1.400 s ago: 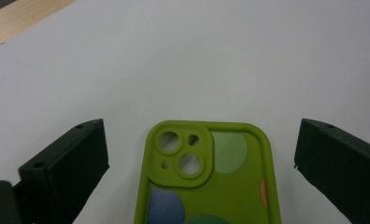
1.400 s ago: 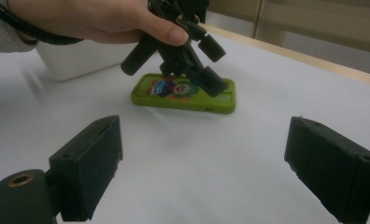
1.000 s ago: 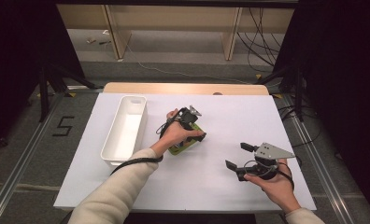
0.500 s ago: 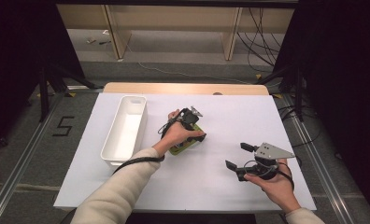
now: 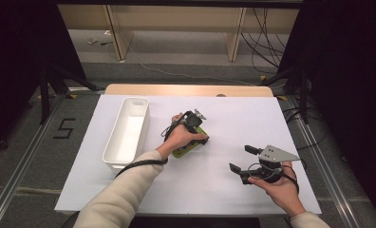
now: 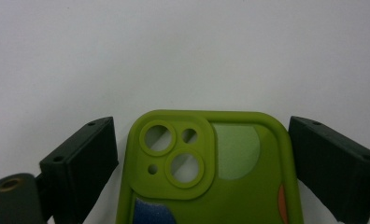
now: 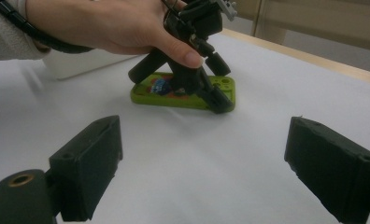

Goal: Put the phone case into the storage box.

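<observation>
At the centre of the high view, the left gripper [image 5: 199,136] straddles a green rubbery phone case [image 6: 206,172] lying flat on the white table [image 5: 224,190], its jaws spread to either side and not yet touching. At lower right, the right gripper [image 5: 240,159] is held released, clear of the case. A white rectangular plastic bin [image 5: 127,133] sits left of centre.

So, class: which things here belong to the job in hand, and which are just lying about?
In the job:
- green phone case, flat on the table, between the left gripper's open jaws
- white bin, a likely destination

Lying about:
- right gripper, open, idle
- cables on the floor
</observation>
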{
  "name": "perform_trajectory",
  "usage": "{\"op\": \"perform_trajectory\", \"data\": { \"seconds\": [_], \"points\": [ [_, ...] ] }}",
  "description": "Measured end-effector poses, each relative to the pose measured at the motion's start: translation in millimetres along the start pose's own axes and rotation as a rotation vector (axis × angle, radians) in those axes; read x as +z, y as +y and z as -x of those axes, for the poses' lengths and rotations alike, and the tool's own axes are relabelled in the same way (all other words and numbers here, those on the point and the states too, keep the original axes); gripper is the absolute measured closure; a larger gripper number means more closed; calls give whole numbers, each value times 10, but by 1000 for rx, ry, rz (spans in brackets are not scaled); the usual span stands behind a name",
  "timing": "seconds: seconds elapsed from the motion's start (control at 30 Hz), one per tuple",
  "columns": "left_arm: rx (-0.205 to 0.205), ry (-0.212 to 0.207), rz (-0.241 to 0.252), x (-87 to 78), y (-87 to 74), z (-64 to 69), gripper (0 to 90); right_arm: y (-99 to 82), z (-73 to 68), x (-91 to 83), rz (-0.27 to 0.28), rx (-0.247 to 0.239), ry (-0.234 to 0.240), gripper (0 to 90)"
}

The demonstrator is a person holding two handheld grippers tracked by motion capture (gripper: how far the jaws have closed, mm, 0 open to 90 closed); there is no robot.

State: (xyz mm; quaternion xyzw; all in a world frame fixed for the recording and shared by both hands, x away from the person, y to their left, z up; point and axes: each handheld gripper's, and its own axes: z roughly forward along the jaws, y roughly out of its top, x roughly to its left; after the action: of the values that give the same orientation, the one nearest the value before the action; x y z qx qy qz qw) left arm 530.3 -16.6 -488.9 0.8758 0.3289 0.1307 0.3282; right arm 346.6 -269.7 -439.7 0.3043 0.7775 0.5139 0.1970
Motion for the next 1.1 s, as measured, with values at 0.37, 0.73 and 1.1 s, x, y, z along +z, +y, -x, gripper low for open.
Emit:
{"op": "perform_trajectory", "data": {
  "seconds": [0.37,0.73,1.1],
  "points": [
    [-8,-30,-6,-7,-8,-23,146,2,-4,-1,-4,0,-1,124],
    [-16,-25,-20,-11,9,-12,158,0,-2,2,-2,0,0,125],
    [-33,-13,-29,-12,23,4,165,0,-4,4,-2,1,1,124]
  ]
}}
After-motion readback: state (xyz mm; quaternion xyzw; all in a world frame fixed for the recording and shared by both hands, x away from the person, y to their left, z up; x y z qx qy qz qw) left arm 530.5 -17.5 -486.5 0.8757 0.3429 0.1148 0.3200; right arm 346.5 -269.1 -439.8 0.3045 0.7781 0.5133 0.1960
